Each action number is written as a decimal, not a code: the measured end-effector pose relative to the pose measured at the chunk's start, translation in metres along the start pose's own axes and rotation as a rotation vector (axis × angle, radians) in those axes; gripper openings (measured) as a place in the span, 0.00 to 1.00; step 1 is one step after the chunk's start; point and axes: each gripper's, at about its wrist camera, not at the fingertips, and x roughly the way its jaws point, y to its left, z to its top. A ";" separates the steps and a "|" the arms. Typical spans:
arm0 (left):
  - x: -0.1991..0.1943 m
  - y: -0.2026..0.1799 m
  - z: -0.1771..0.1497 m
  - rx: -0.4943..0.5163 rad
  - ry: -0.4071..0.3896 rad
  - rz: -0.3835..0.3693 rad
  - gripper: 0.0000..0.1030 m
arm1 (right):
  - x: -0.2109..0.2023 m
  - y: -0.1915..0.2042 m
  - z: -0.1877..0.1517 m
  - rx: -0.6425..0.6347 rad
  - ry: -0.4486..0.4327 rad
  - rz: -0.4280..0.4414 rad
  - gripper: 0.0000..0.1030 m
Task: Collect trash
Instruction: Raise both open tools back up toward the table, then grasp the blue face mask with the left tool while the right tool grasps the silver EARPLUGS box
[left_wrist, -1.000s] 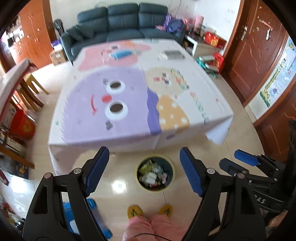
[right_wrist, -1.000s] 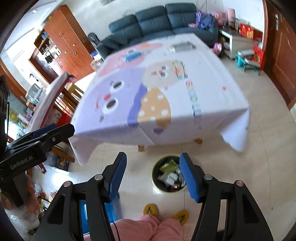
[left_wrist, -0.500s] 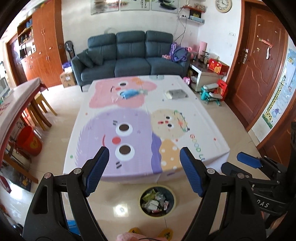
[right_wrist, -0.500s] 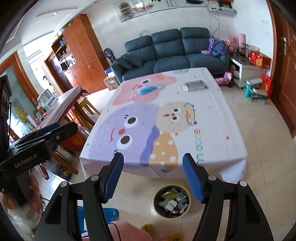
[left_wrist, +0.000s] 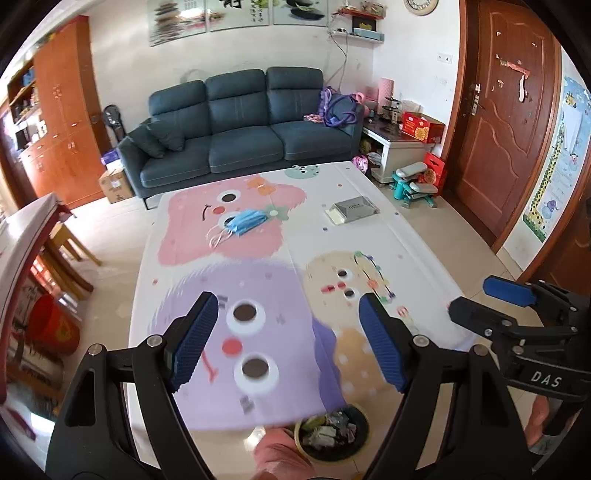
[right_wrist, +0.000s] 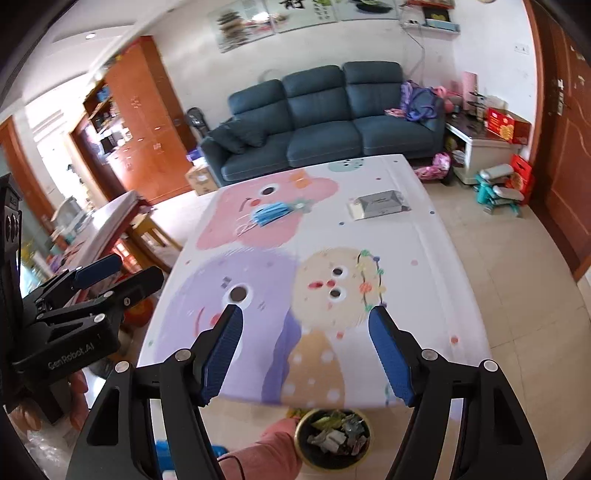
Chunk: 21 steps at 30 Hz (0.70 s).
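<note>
A crumpled blue face mask (left_wrist: 245, 223) (right_wrist: 271, 215) lies on the pink patch at the far side of the cartoon tablecloth (left_wrist: 417, 251) (right_wrist: 424, 240). A flat grey packet (left_wrist: 352, 209) (right_wrist: 380, 204) rests on the far right of the cloth. On the floor at the table's near edge stands a round bin (left_wrist: 364, 441) (right_wrist: 367, 448) filled with wrappers. My left gripper (left_wrist: 288, 339) is open and empty above the near half of the table. My right gripper (right_wrist: 304, 349) is likewise open and empty, beside the left one.
A dark blue sofa (left_wrist: 240, 125) stands behind the table. Orange cabinets (left_wrist: 55, 122) and a second table (left_wrist: 22, 236) are at the left, a red bucket (left_wrist: 55, 326) beneath it. Brown doors (left_wrist: 506, 114) and toys (left_wrist: 413, 184) are on the right. A person's pink-clad knee (right_wrist: 266, 454) is below.
Both views have tilted up from the bin and floor toward the table top and room. The mask and packet now appear larger. Both grippers stayed open.
</note>
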 end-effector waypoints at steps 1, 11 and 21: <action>0.022 0.007 0.012 0.008 0.008 -0.014 0.74 | 0.012 -0.001 0.010 0.005 0.004 -0.015 0.70; 0.202 0.057 0.121 0.146 0.105 -0.091 0.74 | 0.178 -0.022 0.119 0.210 0.105 -0.160 0.70; 0.376 0.116 0.187 0.135 0.226 -0.087 0.74 | 0.330 -0.068 0.185 0.405 0.230 -0.217 0.70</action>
